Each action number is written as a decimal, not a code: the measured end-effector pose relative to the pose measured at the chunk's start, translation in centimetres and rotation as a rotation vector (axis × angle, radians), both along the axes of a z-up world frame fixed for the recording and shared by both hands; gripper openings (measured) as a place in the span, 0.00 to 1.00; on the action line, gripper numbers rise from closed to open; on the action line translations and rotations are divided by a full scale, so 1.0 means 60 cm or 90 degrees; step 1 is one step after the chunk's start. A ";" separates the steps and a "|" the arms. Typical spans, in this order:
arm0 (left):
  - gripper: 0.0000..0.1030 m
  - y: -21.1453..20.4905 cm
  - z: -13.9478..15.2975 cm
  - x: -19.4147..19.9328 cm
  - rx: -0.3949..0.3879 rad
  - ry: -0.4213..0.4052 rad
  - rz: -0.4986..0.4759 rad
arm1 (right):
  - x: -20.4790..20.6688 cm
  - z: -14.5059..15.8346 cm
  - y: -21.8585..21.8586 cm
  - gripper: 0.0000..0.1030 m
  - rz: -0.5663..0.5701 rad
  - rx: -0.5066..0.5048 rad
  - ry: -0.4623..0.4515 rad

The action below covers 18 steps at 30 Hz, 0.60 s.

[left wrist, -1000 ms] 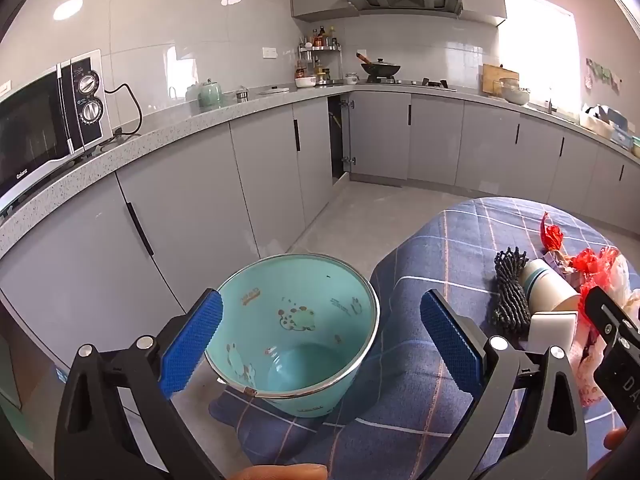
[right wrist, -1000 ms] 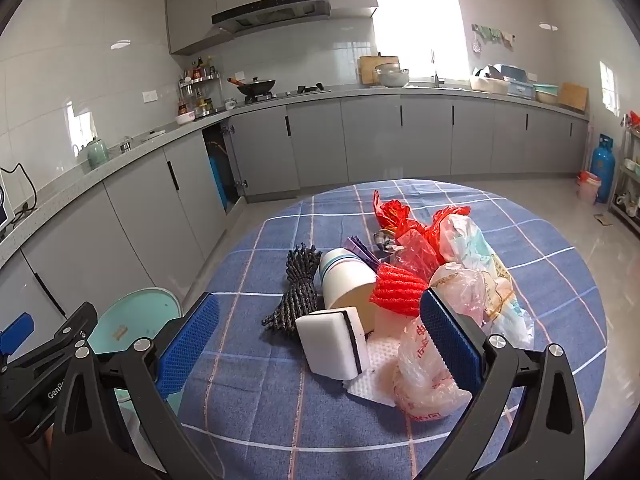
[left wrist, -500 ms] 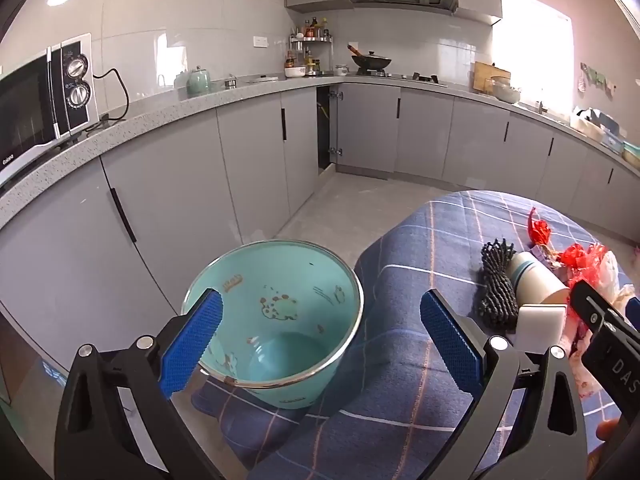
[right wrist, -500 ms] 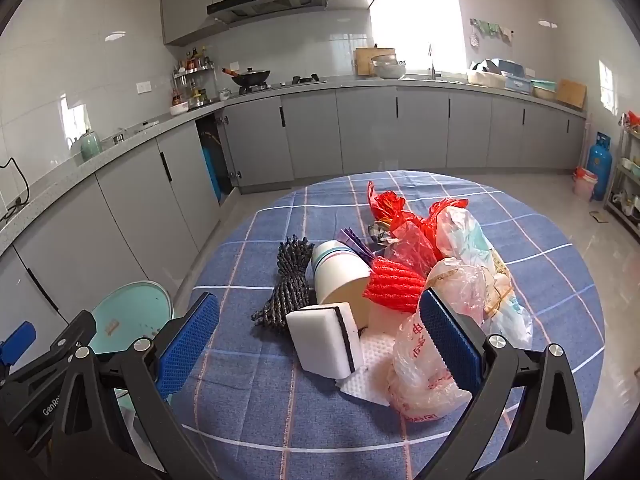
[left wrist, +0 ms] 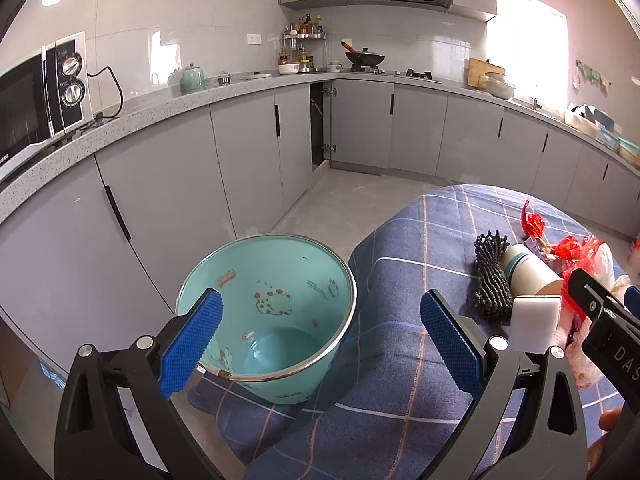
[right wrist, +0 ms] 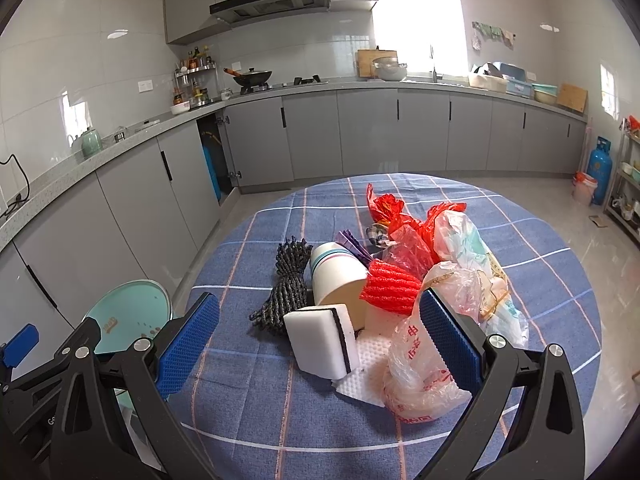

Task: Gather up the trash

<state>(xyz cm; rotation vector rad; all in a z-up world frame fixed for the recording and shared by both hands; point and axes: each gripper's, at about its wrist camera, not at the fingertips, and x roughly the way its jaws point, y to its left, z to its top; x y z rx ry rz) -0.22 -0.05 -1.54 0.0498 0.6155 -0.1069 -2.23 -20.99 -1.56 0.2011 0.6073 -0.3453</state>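
Observation:
A teal bin (left wrist: pixel 268 316) stands beside the round table with the blue checked cloth (right wrist: pixel 440 420); it also shows in the right wrist view (right wrist: pixel 128 316). My left gripper (left wrist: pixel 320 340) is open and empty, just above and before the bin's rim. A trash pile lies on the table: a white sponge (right wrist: pixel 320 340), a dark rope bundle (right wrist: pixel 284 284), a paper cup (right wrist: pixel 340 280), red foam net (right wrist: pixel 390 286), red and clear plastic bags (right wrist: pixel 432 356). My right gripper (right wrist: pixel 318 348) is open and empty, its jaws on either side of the sponge, close before it.
Grey kitchen cabinets (left wrist: pixel 160 200) run along the left and back walls, with a microwave (left wrist: pixel 36 96) on the counter. One cabinet door (left wrist: pixel 320 124) stands open. A blue gas cylinder (right wrist: pixel 600 168) stands on the floor at far right.
The left gripper's view has drifted: the bin slid a little left, then back toward the middle. The right gripper has edged closer to the sponge. Both stay open.

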 end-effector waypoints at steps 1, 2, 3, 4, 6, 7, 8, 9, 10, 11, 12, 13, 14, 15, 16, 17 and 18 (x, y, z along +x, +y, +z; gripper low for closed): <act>0.95 0.001 0.000 -0.001 0.000 -0.001 0.001 | 0.000 0.001 0.000 0.96 0.000 -0.001 -0.001; 0.95 0.001 0.001 -0.002 0.000 -0.003 0.001 | 0.001 0.002 0.000 0.96 -0.001 -0.002 -0.001; 0.95 0.001 0.001 -0.003 -0.001 -0.004 0.000 | 0.000 0.004 0.000 0.96 -0.001 -0.003 -0.003; 0.95 0.001 0.002 -0.003 -0.001 -0.006 -0.002 | -0.001 0.004 0.001 0.96 -0.002 -0.004 -0.004; 0.95 -0.001 0.003 -0.006 0.001 -0.011 -0.005 | -0.003 0.007 0.002 0.96 -0.003 -0.005 -0.007; 0.95 -0.002 0.003 -0.007 0.003 -0.014 -0.007 | -0.003 0.006 0.003 0.96 -0.003 -0.006 -0.007; 0.95 -0.003 0.004 -0.008 0.004 -0.015 -0.009 | -0.004 0.007 0.005 0.96 -0.002 -0.006 -0.007; 0.95 -0.003 0.004 -0.009 0.005 -0.016 -0.010 | -0.004 0.008 0.005 0.96 -0.001 -0.007 -0.006; 0.95 -0.004 0.005 -0.010 0.005 -0.016 -0.011 | -0.005 0.008 0.005 0.96 -0.001 -0.007 -0.006; 0.95 -0.005 0.005 -0.010 0.004 -0.016 -0.013 | -0.006 0.008 0.006 0.96 0.000 -0.008 -0.006; 0.95 -0.005 0.005 -0.011 0.004 -0.016 -0.014 | -0.004 0.009 0.007 0.96 0.001 -0.009 -0.006; 0.95 -0.006 0.006 -0.011 0.004 -0.016 -0.014 | -0.005 0.011 0.008 0.96 0.001 -0.010 -0.006; 0.95 -0.006 0.007 -0.012 0.004 -0.016 -0.015 | -0.004 0.011 0.008 0.96 0.001 -0.010 -0.006; 0.95 -0.006 0.007 -0.012 0.004 -0.017 -0.015 | -0.005 0.012 0.007 0.96 0.000 -0.009 -0.008; 0.95 -0.007 0.007 -0.012 0.004 -0.017 -0.015 | -0.005 0.013 0.007 0.96 0.000 -0.008 -0.008; 0.95 -0.007 0.007 -0.012 0.004 -0.017 -0.015 | -0.006 0.014 0.007 0.96 0.000 -0.008 -0.009; 0.95 -0.007 0.008 -0.013 0.003 -0.017 -0.015 | -0.006 0.015 0.008 0.96 0.000 -0.008 -0.009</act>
